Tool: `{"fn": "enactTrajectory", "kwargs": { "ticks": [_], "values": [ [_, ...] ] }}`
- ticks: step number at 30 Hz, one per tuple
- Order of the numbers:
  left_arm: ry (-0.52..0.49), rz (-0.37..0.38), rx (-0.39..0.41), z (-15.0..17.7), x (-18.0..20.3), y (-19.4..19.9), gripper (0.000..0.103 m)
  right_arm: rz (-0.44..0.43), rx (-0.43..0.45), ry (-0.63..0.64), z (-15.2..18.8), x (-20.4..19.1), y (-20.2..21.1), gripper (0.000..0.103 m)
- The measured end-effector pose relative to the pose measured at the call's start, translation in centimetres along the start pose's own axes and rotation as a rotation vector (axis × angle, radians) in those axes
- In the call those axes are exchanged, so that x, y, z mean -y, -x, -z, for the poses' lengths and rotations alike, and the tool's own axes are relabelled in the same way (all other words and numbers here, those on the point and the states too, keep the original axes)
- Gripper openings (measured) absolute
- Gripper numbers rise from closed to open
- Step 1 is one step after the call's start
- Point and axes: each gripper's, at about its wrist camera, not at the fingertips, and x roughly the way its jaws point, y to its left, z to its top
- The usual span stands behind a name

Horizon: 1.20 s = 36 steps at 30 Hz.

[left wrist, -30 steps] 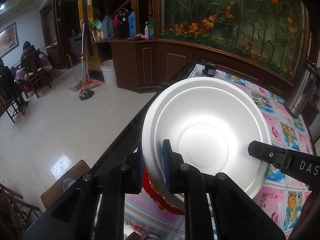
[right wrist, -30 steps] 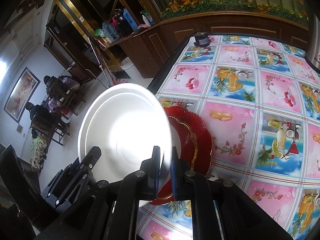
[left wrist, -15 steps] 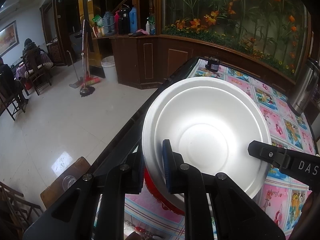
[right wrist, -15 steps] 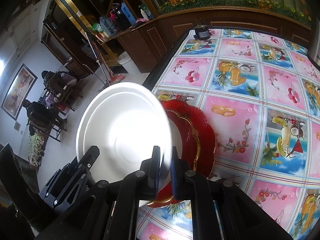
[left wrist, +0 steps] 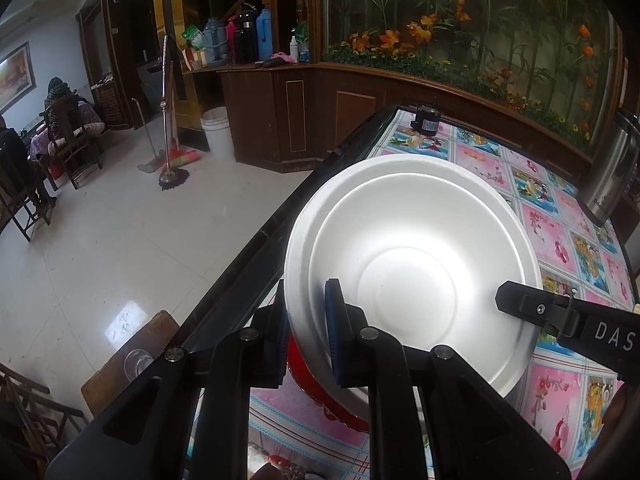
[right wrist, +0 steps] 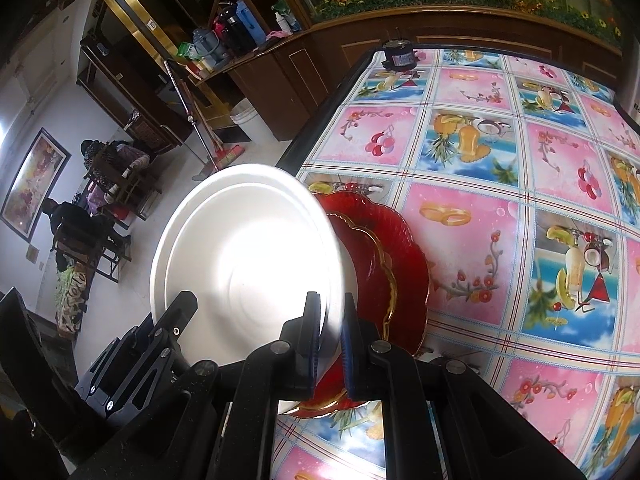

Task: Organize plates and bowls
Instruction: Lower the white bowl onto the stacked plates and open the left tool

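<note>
Gripping one white bowl (left wrist: 408, 264) — two red plates (right wrist: 384, 256) beneath

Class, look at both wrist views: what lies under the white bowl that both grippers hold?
Under the white bowl lie red plates with a gold rim, on the patterned tablecloth. The bowl covers their left part, so their count stays unclear.

Two black two-finger tools: the left tool (left wrist: 306, 344) and the right tool (right wrist: 331, 336) — each clamped on the rim of one round white foam bowl (left wrist: 412, 276). Two red scalloped glass plates with gold edging (right wrist: 384, 268), one nested in the other, lie on one desk covered by a pink-and-blue fruit-print cloth (right wrist: 500, 168). One small dark jar (right wrist: 398, 55) sits at its far end — and one steel flask (left wrist: 610, 172) stands at the side.
</note>
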Motion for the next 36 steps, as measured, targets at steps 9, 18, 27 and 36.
{"fn": "enactTrajectory", "kwargs": {
  "ticks": [9,18,27,36],
  "values": [
    [-0.002,0.001,-0.007,0.07,-0.13,-0.26,0.014,0.000,-0.002,-0.003,-0.03,0.07,-0.15,0.009],
    [-0.006,0.002,-0.013,0.18,-0.15,-0.35,0.014,0.007,-0.006,-0.008,-0.18,0.22,-0.30,0.010],
    [-0.006,0.011,-0.026,0.25,-0.21,-0.48,0.014,0.009,-0.010,-0.012,-0.28,0.30,-0.48,0.012],
    [-0.008,0.007,-0.027,0.01,-0.16,-0.39,0.014,0.008,-0.014,-0.018,-0.54,0.33,-0.64,0.013]
  ]
}}
